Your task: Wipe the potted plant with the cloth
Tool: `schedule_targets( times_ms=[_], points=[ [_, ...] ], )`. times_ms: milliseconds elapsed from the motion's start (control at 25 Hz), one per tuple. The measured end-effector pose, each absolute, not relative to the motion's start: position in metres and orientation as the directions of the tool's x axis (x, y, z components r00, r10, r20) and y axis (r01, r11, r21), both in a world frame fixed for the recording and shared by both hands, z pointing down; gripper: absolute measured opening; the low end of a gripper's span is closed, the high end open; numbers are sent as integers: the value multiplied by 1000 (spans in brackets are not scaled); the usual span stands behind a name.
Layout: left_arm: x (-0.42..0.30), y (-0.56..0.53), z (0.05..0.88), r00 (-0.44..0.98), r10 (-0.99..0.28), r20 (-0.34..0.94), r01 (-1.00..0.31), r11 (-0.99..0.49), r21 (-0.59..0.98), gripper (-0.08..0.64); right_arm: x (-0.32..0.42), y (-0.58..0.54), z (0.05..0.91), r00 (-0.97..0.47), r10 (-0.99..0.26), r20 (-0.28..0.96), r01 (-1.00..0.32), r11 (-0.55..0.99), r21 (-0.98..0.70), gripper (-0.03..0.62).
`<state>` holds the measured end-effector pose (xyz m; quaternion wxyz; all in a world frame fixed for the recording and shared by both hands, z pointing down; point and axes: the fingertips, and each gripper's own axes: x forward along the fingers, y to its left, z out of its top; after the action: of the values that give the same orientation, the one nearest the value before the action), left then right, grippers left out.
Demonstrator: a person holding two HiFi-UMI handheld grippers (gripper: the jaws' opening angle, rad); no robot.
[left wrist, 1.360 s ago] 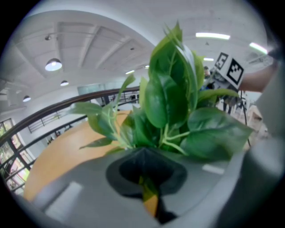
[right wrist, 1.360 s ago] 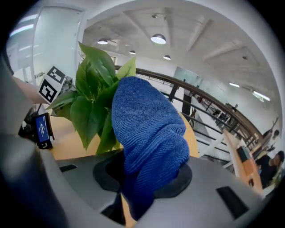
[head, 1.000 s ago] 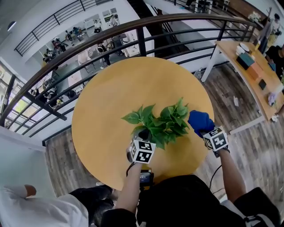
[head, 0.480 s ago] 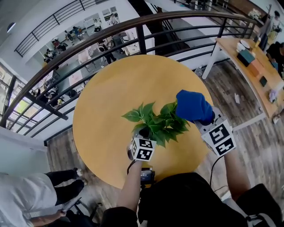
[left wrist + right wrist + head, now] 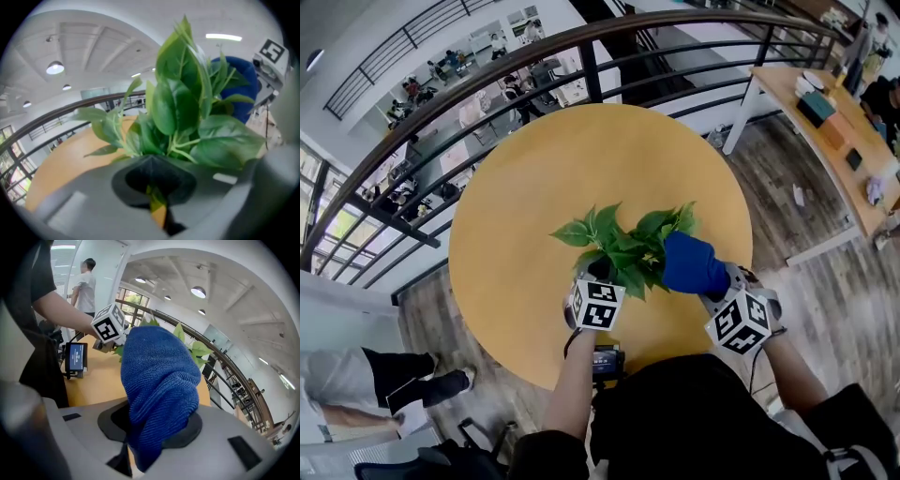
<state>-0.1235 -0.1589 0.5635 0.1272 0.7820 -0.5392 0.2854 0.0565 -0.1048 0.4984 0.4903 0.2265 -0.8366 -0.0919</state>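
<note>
A potted plant (image 5: pixel 623 246) with broad green leaves stands near the front of the round yellow table (image 5: pixel 544 178). My left gripper (image 5: pixel 602 279) sits at the plant's base, jaws closed on it low among the stems; the pot itself is hidden. In the left gripper view the leaves (image 5: pixel 187 112) fill the space just past the left gripper (image 5: pixel 154 204). My right gripper (image 5: pixel 712 281) is shut on a bunched blue cloth (image 5: pixel 692 264), which presses against the plant's right-hand leaves. In the right gripper view the cloth (image 5: pixel 159 376) rises from the right gripper (image 5: pixel 140 446) and hides most of the plant.
A dark metal railing (image 5: pixel 581 66) curves behind the table, with a lower floor beyond it. A wooden desk (image 5: pixel 834 122) with items stands at the right. A small screen device (image 5: pixel 605 361) hangs at the table's near edge. A person (image 5: pixel 356 384) walks at lower left.
The right gripper lifted the cloth over the plant's upper right leaves, then brought it down and back to the right side. The left gripper stayed at the plant's base.
</note>
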Motion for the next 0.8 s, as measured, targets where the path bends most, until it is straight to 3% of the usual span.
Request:
schedule_targets(
  times_ms=[520,800],
  points=[
    [-123,-156,566,257,-766,589,-915,-390,-108,0,100,-60,589,-241,-311,919,-253,935,250,135],
    [-124,-157,566,256,-766,590,-915,-389,-108,0,116,-67,600,-256,-314,914,-399,896,196,135]
  ],
)
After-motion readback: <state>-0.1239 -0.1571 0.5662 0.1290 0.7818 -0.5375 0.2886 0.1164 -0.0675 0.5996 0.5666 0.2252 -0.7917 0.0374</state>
